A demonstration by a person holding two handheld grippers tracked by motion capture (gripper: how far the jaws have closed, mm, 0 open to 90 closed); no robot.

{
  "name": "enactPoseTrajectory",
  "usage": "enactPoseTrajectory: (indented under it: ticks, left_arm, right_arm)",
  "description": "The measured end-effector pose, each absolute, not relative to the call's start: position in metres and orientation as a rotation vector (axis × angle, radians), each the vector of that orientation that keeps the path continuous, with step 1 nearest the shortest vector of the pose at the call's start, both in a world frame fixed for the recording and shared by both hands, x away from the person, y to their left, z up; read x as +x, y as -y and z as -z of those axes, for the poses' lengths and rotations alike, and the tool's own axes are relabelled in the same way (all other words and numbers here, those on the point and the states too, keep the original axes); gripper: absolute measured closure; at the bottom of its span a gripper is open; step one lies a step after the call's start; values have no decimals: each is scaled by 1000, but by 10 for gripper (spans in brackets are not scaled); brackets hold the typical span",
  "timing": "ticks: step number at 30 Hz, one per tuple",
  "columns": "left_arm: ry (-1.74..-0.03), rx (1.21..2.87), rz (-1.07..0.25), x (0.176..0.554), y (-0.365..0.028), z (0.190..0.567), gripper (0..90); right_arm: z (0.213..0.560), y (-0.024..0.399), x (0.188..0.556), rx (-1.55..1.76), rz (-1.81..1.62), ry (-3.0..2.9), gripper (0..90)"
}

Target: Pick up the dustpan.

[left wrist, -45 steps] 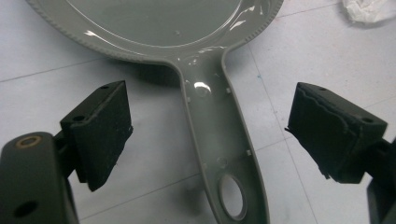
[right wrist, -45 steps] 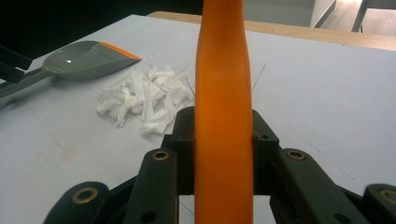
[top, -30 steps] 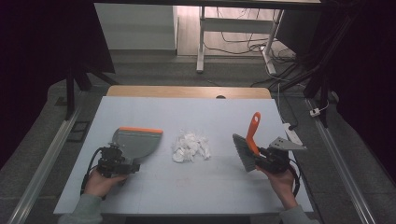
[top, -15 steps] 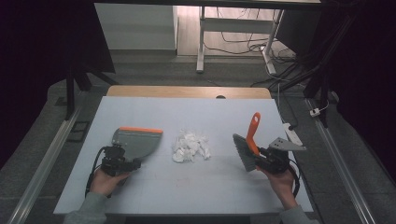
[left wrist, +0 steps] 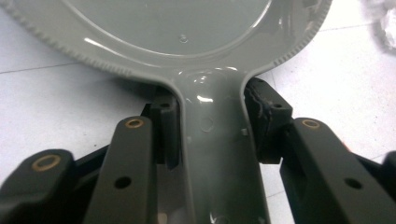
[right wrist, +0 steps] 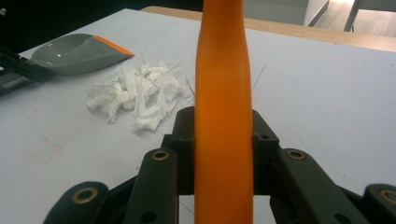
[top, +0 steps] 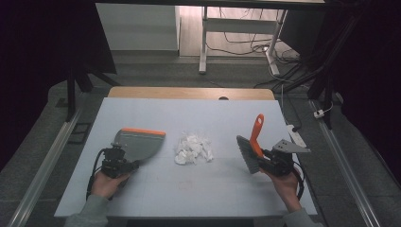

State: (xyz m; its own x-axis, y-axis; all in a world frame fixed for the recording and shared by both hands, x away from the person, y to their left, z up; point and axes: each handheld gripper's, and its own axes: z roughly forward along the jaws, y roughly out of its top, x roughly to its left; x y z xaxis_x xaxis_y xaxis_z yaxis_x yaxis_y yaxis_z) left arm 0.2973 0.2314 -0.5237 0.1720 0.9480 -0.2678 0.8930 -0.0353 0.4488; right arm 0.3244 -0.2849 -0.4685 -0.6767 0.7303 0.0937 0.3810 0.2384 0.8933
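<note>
Black jaws of the left gripper (left wrist: 208, 135) have just been closing and now clamp the handle of the grey dustpan (top: 138, 143), which lies flat on the table (top: 189, 189) at its left side. Right gripper (right wrist: 223, 144) is clamped on the orange handle of the brush (top: 252, 147). Between dustpan and brush lies a heap of white paper scraps (top: 193, 148), apart from both.

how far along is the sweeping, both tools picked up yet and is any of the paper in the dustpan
Both tools are gripped: the left gripper has just closed its jaws on the grey dustpan by its handle, and the right gripper is shut on the brush by its orange handle. The paper scraps lie in one pile on the table between them, none in the pan. All the sweeping is left.
</note>
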Motion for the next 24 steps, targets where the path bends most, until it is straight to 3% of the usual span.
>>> enactPoseTrajectory:
  ticks: [24]
  left_arm:
    - [-1653, 1893, -214, 291, -246, 523, 615]
  right_arm:
    - [469, 285, 325, 1030, -1409, -2174, 701]
